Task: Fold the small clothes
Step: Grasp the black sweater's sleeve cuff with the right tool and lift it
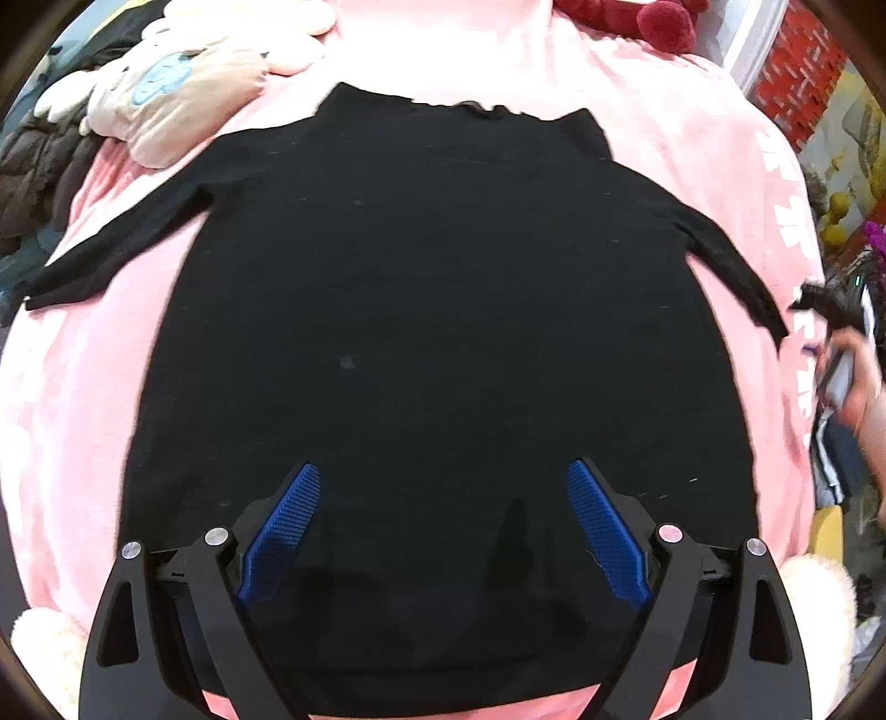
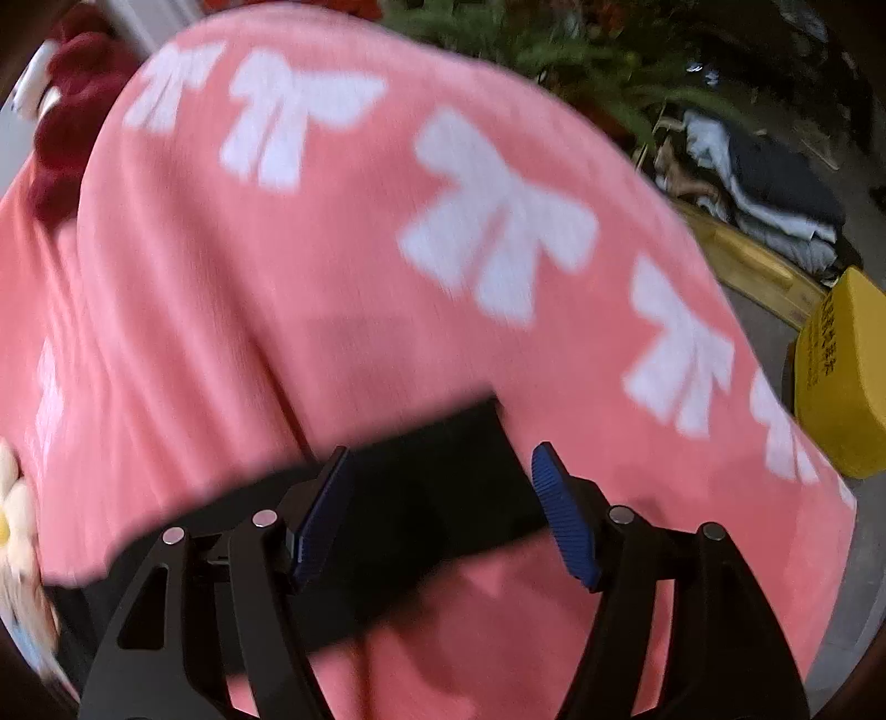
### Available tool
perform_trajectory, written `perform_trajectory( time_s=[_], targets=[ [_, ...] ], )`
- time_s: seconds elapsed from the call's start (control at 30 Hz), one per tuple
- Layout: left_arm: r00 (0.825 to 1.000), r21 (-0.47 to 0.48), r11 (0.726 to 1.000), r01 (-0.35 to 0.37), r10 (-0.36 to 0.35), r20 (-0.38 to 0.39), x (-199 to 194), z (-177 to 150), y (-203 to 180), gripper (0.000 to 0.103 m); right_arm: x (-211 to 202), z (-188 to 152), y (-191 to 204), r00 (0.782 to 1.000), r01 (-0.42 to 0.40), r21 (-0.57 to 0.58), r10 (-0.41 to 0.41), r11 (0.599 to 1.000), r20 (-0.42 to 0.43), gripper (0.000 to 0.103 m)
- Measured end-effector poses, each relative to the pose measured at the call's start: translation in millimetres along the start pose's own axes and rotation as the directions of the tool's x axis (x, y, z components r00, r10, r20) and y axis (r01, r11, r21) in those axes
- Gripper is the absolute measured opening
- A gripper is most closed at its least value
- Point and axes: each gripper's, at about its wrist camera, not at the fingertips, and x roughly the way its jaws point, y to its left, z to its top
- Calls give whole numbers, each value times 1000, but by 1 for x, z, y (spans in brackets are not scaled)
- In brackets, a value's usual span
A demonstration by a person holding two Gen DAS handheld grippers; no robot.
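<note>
A small black long-sleeved top (image 1: 432,310) lies flat on a pink blanket (image 1: 72,399), collar far, both sleeves spread out. My left gripper (image 1: 443,476) is open over the top's lower hem, blue pads wide apart, holding nothing. My right gripper (image 2: 443,459) is open, its jaws on either side of the end of the top's right sleeve (image 2: 426,482), which lies on the pink blanket with white bows (image 2: 343,266). The right gripper also shows blurred at the far right of the left wrist view (image 1: 836,332), next to the sleeve cuff.
Plush toys (image 1: 171,88) and dark clothes lie at the blanket's far left. A red plush (image 1: 659,22) sits at the far edge. A yellow box (image 2: 841,376) and a pile of clothes (image 2: 775,188) lie on the floor to the right. A flower plush (image 2: 14,515) is at the left.
</note>
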Motion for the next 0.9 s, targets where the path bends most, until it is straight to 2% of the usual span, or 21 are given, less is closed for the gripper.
perform_trajectory(
  time_s=[0.17, 0.27, 0.37, 0.4, 0.43, 0.47, 0.5, 0.63, 0.73, 0.8, 0.9],
  targets=[
    [999, 32, 999, 43, -42, -29, 7, 0, -23, 89, 32, -23, -18, 990, -85, 56, 90, 995, -108, 65],
    [998, 48, 998, 49, -47, -37, 5, 0, -32, 89, 54, -17, -14, 983, -101, 150, 121, 984, -135, 65],
    [998, 34, 998, 49, -48, -37, 2, -2, -34, 89, 65, -7, -15, 978, -145, 247, 176, 958, -110, 60],
    [998, 26, 998, 50, -49, -41, 1, -3, -33, 89, 66, -5, -13, 978, -156, 251, 185, 956, -98, 46],
    [998, 14, 999, 50, -49, -45, 1, -3, -32, 89, 66, 0, -10, 978, -165, 240, 190, 957, -86, 24],
    [998, 7, 999, 51, -50, -47, 1, -3, -30, 89, 64, 5, -6, 980, -168, 224, 188, 960, -72, 10],
    [998, 3, 999, 51, -51, -47, -1, -5, -29, 89, 59, 10, -2, 980, -178, 209, 193, 962, -52, 2],
    [997, -4, 998, 59, -59, -49, -3, -6, -20, 89, 31, 15, 23, 975, -222, 106, 220, 969, 37, 2],
    [997, -2, 998, 60, -60, -41, -6, -6, -11, 89, -1, 13, 64, 957, -286, 40, 283, 957, 64, 2],
    [997, -11, 998, 67, -67, -35, -8, -5, -5, 89, -20, 12, 87, 938, -341, -2, 340, 940, 65, 2],
    [996, -37, 995, 88, -89, -17, -14, -3, 5, 89, -52, 11, 145, 892, -444, -110, 450, 889, 45, 2]
  ],
)
